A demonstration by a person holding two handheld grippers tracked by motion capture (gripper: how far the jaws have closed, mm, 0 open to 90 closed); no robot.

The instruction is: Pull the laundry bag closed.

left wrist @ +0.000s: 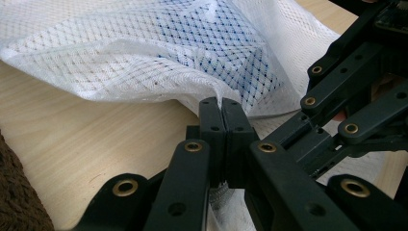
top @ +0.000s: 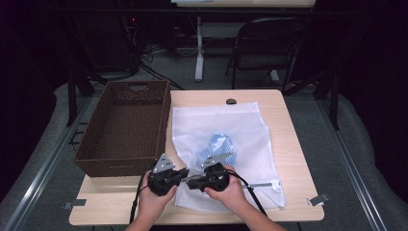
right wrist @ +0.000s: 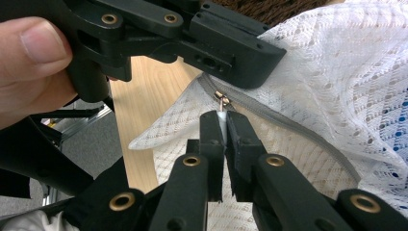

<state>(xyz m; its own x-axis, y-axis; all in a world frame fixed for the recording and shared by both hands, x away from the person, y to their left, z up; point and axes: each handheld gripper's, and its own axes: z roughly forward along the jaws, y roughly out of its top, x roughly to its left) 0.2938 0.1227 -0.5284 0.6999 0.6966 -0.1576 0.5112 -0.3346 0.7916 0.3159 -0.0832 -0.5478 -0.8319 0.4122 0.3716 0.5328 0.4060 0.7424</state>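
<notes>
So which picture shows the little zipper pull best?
The right gripper view. There the zipper pull sits close up, with the right claw shut on its white tab. In the left gripper view the left claw pinches the mesh bag, which covers the zipper. The high view is too far off to make the pull out.

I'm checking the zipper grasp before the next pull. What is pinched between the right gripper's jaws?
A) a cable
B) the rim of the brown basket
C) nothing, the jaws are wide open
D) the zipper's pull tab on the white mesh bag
D: in the right gripper view, the right gripper is closed on the zipper pull tab of the white mesh bag.
</notes>
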